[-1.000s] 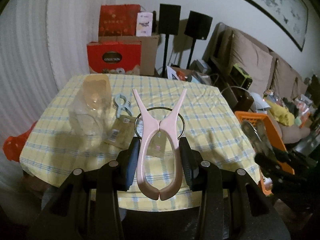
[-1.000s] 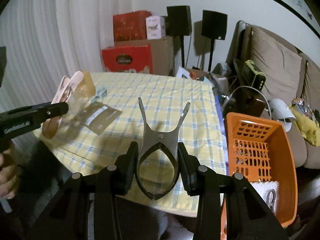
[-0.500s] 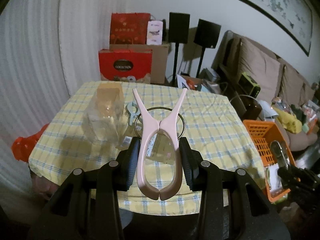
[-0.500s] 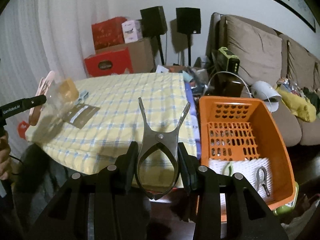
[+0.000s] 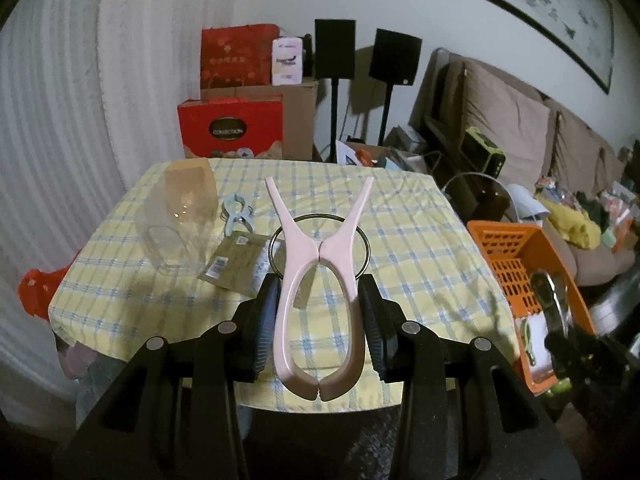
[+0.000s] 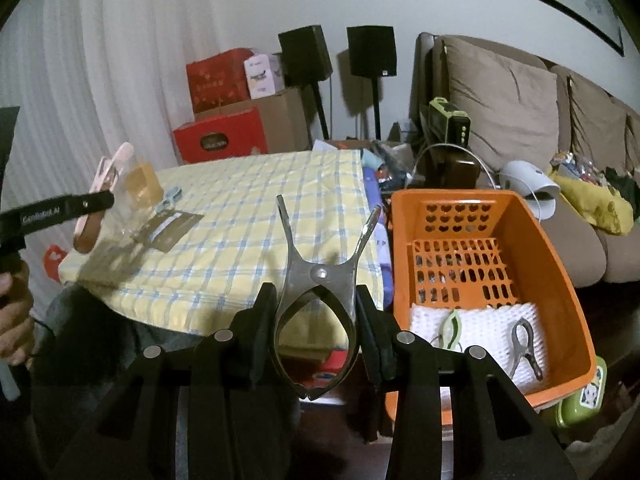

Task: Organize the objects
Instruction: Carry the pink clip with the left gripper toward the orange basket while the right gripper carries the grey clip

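Holding one clothes peg in each gripper beside the orange basket [image 6: 560, 264].
Left of the basket stands the checked worktop [image 5: 420, 248]; left gripper [image 5: 319, 312] fingers are clamped on a pink peg [image 5: 318, 280], right gripper [image 6: 316, 330] fingers on a metal peg [image 6: 320, 276] just left of the basket.

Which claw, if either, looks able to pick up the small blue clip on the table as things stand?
Probably neither. The left claw is shut on the pink clip and the right claw on the metal clip, so both are full, though the blue clip lies uncovered on the table.
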Available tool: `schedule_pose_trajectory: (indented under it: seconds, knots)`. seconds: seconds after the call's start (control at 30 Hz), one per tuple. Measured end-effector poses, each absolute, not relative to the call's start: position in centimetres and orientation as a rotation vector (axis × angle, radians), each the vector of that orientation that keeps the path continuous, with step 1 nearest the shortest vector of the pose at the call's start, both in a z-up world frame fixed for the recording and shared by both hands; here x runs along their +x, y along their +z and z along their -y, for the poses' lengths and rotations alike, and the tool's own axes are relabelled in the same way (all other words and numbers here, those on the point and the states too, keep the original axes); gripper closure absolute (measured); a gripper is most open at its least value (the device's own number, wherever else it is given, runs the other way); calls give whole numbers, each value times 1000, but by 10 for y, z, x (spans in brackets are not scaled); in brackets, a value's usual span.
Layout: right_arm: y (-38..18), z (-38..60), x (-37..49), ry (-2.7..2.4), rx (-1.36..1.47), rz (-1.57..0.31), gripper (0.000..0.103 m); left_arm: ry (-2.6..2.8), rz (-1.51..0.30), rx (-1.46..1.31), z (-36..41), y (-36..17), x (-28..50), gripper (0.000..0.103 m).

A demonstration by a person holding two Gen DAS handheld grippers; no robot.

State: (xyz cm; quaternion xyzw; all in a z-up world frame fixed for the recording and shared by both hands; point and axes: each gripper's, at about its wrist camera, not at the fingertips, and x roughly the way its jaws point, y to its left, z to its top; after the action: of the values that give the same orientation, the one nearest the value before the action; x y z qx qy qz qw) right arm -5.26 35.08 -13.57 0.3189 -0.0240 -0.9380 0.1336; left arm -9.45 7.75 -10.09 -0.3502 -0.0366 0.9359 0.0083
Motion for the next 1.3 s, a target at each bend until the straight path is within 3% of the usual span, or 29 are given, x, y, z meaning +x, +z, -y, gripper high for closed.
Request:
schedule_pose_trajectory:
  seconds: [0.1,0.27,0.43,1.3]
  knots:
    - [-134,-352,-50,-2734,869,84,64,2923,132,-1118,-81,-106,-95,66]
    - [-132,-351,-39,-2851,663,-54,64,2953,156,-1097,-83,-102,-96,66]
    - [-136,-364,-52,-2838,745,59,64,2965,140,-1079,-90,-103,-94,66]
    - [-133,-379,-52,-2877,749,117,64,2950,101,-1047,-104,-97,-95,66]
